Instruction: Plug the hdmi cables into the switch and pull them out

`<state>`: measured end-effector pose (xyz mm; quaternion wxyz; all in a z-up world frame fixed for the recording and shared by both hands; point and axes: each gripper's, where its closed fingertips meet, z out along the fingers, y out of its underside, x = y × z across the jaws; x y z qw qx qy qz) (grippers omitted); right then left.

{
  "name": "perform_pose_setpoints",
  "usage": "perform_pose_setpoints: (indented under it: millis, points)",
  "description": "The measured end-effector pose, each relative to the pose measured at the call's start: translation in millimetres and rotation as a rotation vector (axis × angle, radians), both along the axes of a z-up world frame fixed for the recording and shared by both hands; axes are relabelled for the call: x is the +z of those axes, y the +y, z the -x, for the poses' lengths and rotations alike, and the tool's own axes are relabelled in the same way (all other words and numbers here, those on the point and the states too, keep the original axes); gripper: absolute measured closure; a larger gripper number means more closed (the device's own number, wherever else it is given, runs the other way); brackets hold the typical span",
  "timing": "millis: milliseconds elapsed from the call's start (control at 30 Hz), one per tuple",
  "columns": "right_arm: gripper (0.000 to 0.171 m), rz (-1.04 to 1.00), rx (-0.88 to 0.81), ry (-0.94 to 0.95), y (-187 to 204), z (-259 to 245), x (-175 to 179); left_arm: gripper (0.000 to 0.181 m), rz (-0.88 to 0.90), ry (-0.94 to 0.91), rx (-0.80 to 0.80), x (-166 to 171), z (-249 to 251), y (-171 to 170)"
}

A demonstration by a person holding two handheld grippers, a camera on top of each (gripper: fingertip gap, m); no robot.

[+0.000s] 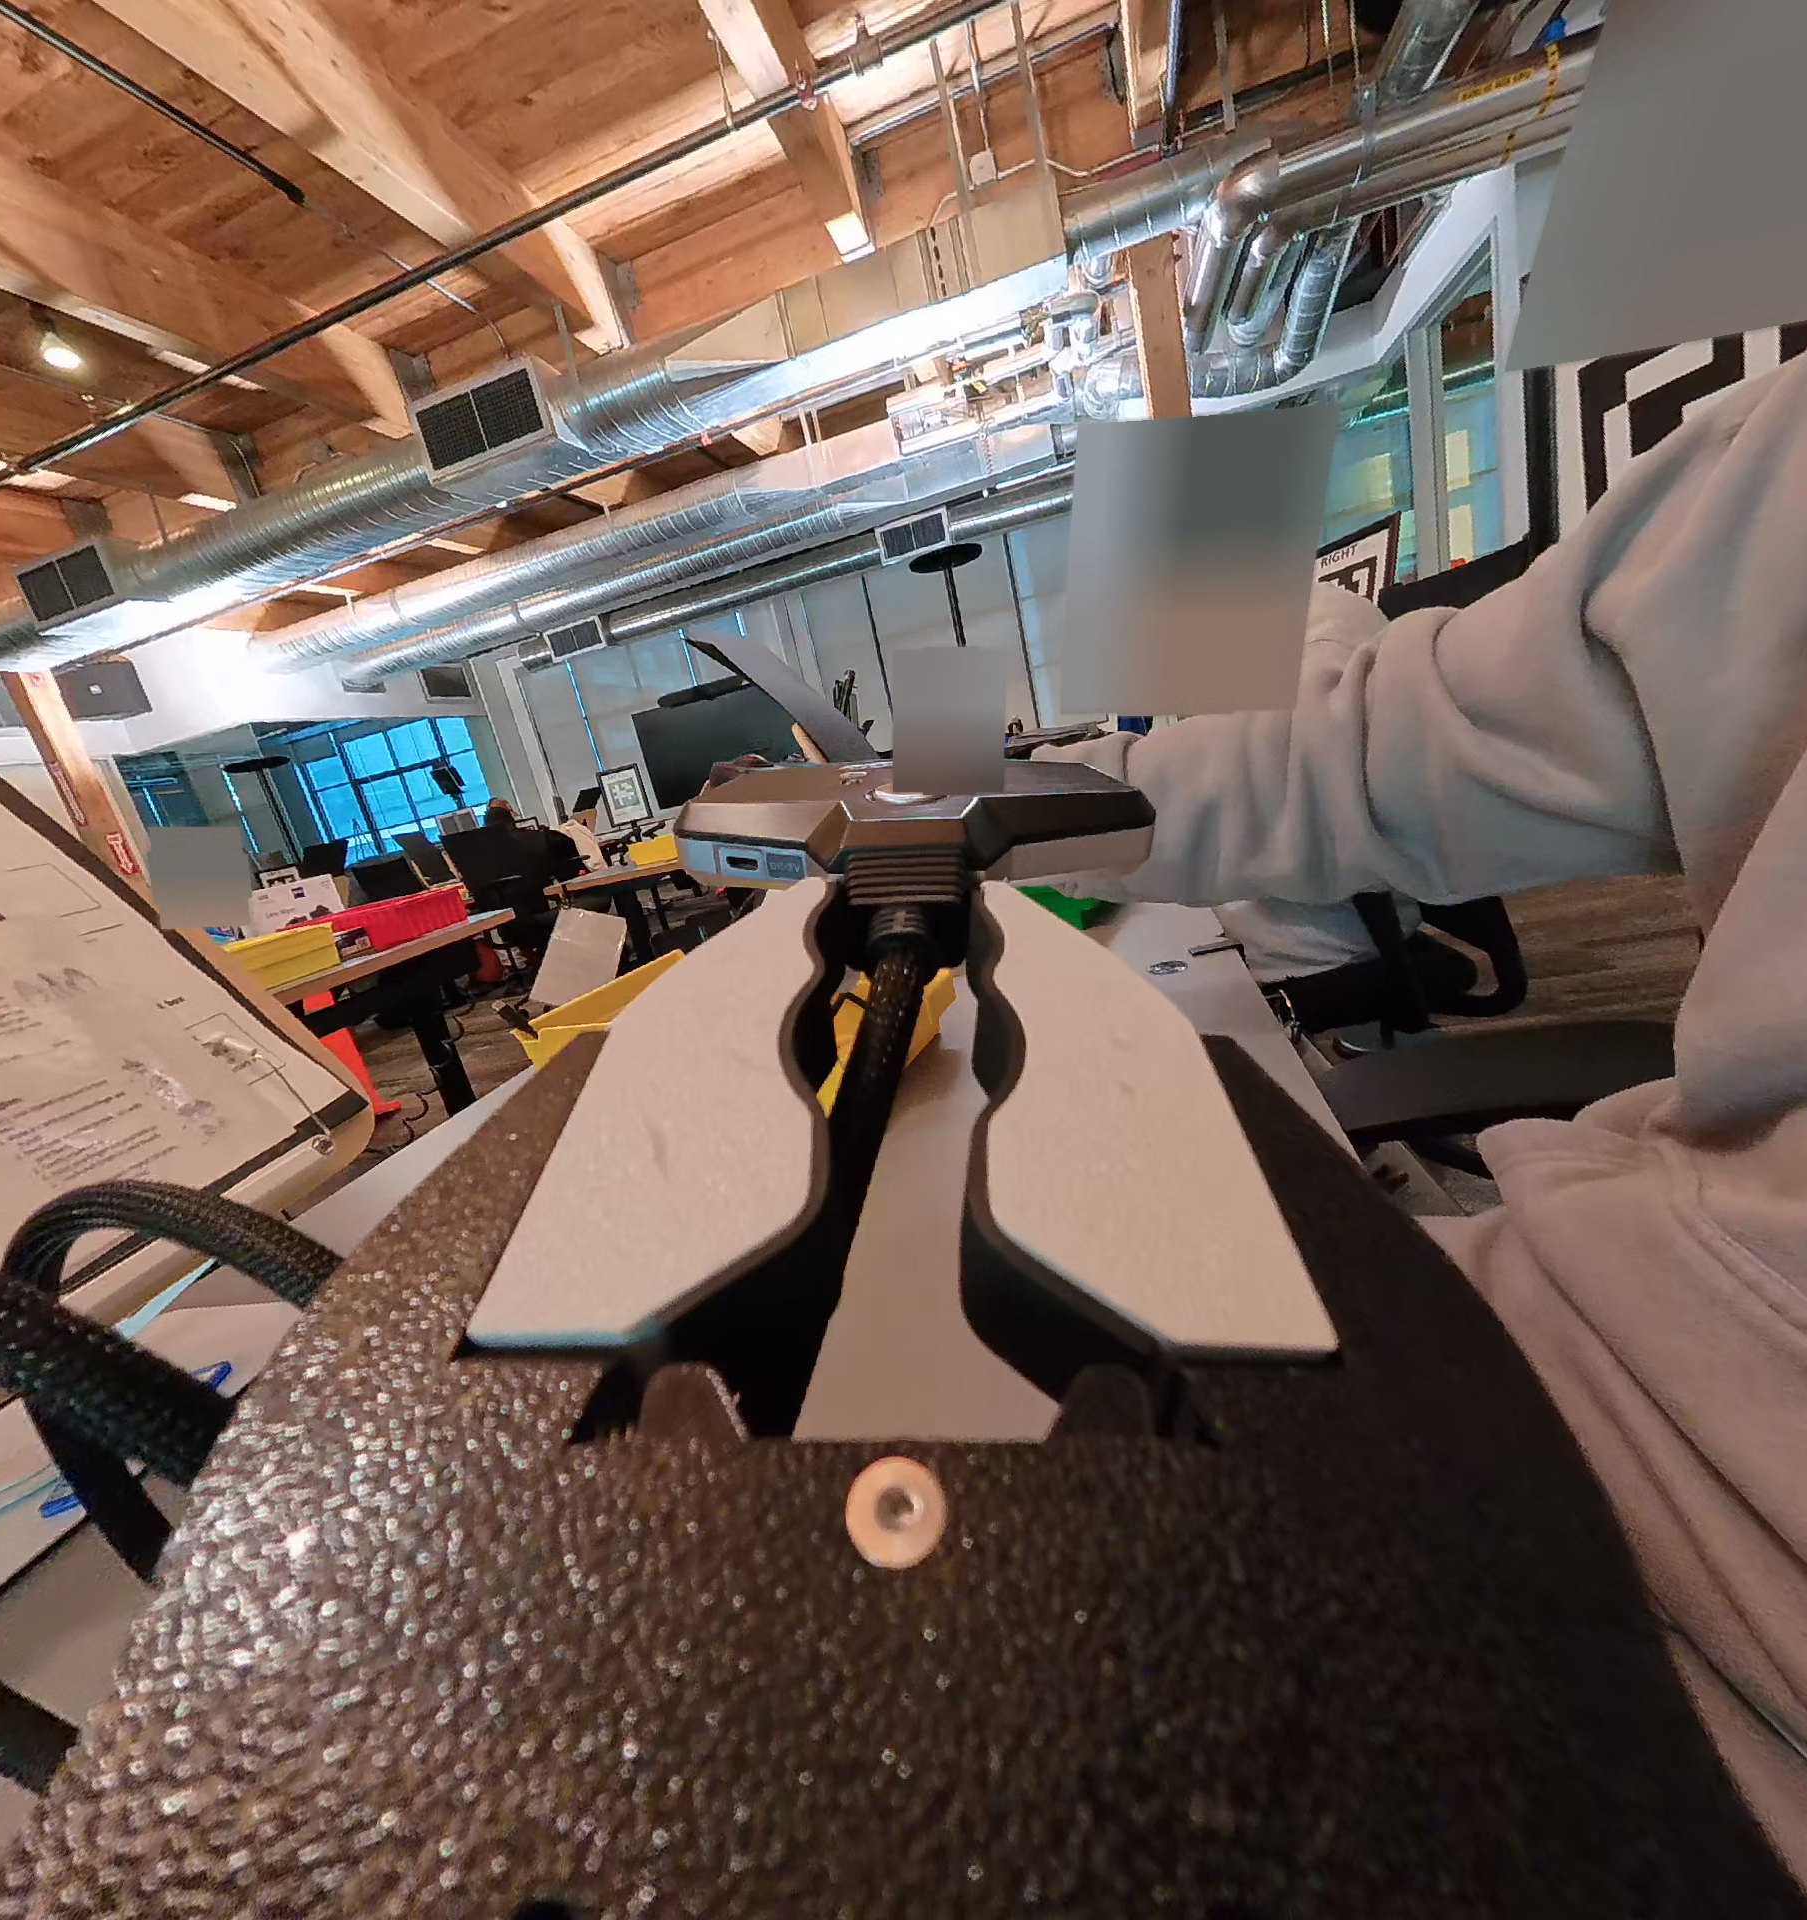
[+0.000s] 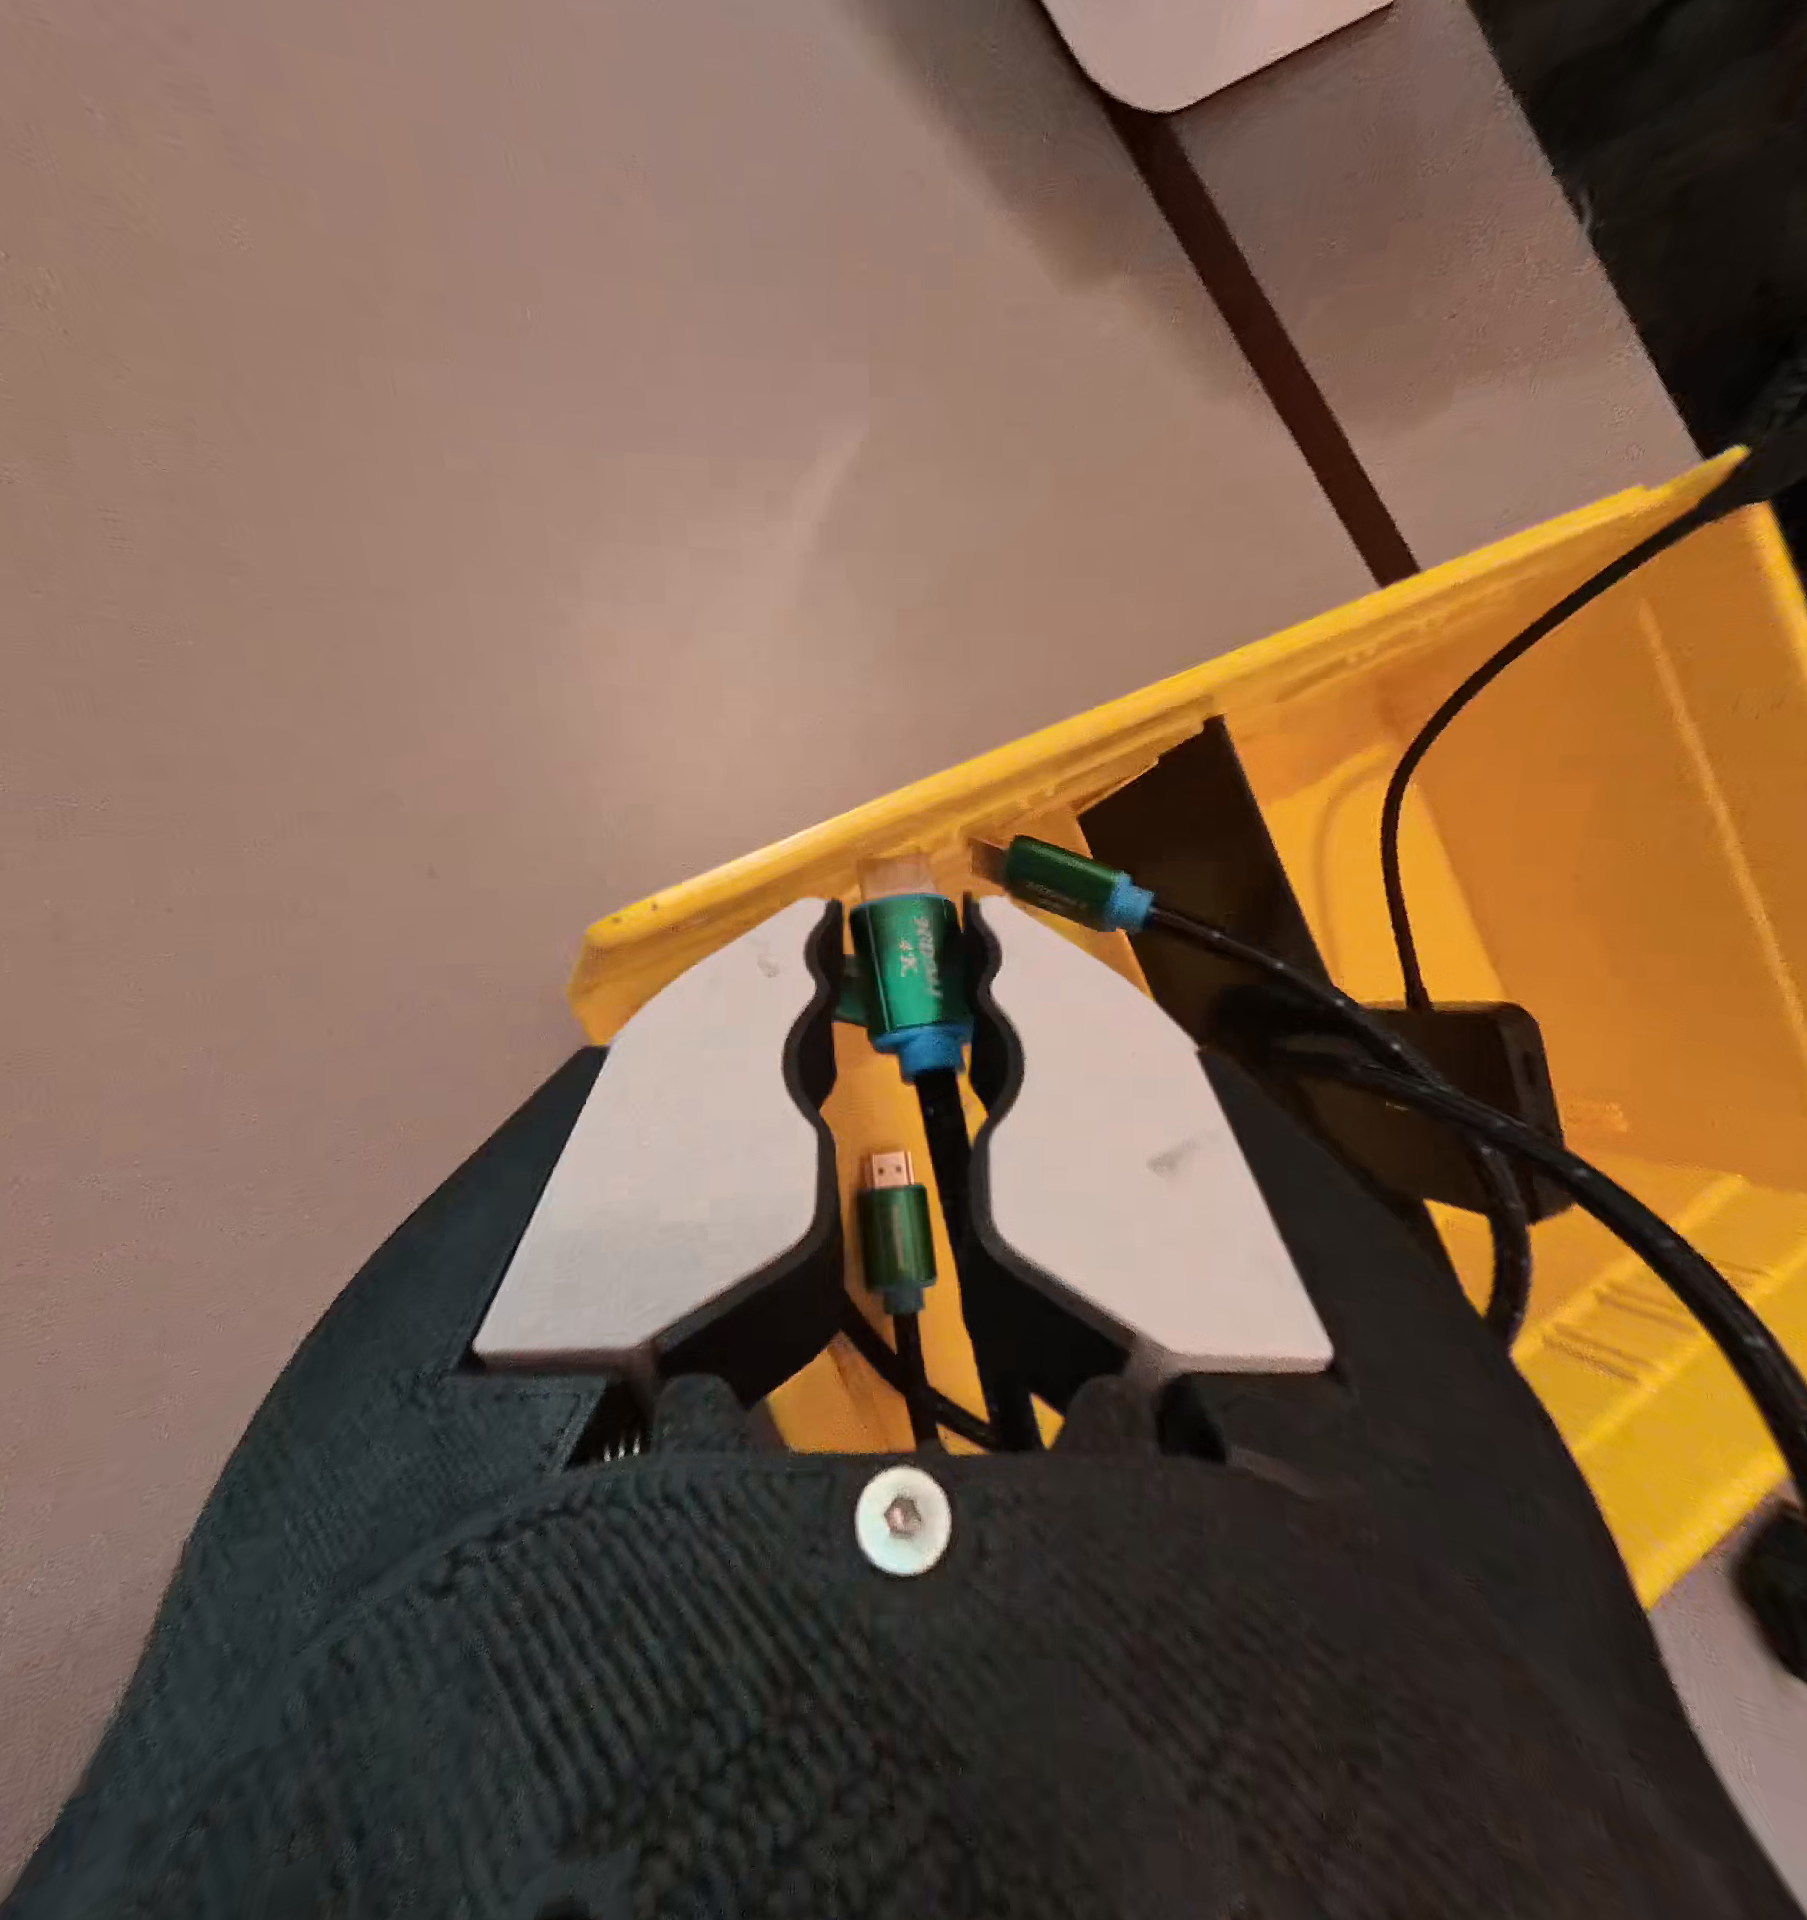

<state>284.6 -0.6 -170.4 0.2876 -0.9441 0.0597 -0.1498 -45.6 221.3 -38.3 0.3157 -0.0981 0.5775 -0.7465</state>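
Left wrist view has the left gripper (image 1: 901, 914) clamped on the ribbed strain relief of a black braided cable (image 1: 878, 1039), right where it meets the HDMI switch (image 1: 914, 831). That little grey box is up in the air, well above the desk (image 1: 1179, 935), with open office behind it, so loads of room there. A person's grey sleeve (image 1: 1398, 769) crowds in from the right and hides the switch's far end.

Right wrist view: the right gripper (image 2: 904, 977) is squeezed onto a green HDMI plug (image 2: 904, 971) with a blue collar, its metal tip tight against the rim of the yellow bin (image 2: 982, 790). Two more green plugs sit close by, one (image 2: 1065, 883) just right of it at the rim, one (image 2: 891, 1231) lying lower between the fingers. A black box (image 2: 1439, 1091) sits deeper in the bin, half buried under cables, can't tell what it is.
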Motion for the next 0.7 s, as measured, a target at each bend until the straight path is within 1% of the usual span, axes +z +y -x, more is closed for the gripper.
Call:
perform_pose_setpoints:
  millis: [33, 67, 233, 433, 500, 567, 600, 633, 667, 700]
  points:
    - [0.148, 0.023, -0.003, -0.005, -1, 0, -2, 0.16, 0.003, 0.0, -0.001, 0, 0, 1]
    - [0.146, 0.032, -0.004, -0.001, -2, 1, -2, 0.16, 0.005, -0.001, -0.002, 0, 0, 1]
    - [0.111, -0.027, 0.006, 0.055, -5, 14, 26, 0.16, 0.01, -0.004, -0.004, 1, 0, 1]
    - [0.083, -0.237, -0.067, 0.056, 0, 26, 77, 0.16, 0.001, -0.006, -0.012, 2, 1, -4]
    - [0.078, -0.29, -0.076, 0.128, 7, 44, 88, 0.16, -0.003, -0.007, -0.02, 2, 1, -7]
    - [0.078, -0.288, -0.048, 0.205, 15, 68, 91, 0.16, -0.007, -0.005, -0.026, 1, 1, -10]
    - [0.079, -0.269, -0.047, 0.214, 17, 77, 90, 0.16, -0.008, -0.003, -0.03, 0, 0, -11]
    - [0.08, -0.23, -0.037, 0.206, 17, 85, 88, 0.16, -0.01, 0.0, -0.035, -1, 0, -12]
    - [0.083, -0.163, -0.011, 0.179, 14, 93, 82, 0.16, -0.012, 0.002, -0.04, -1, 0, -14]
    - [0.087, -0.066, 0.034, 0.127, 6, 100, 72, 0.16, -0.013, 0.004, -0.042, -2, 0, -15]
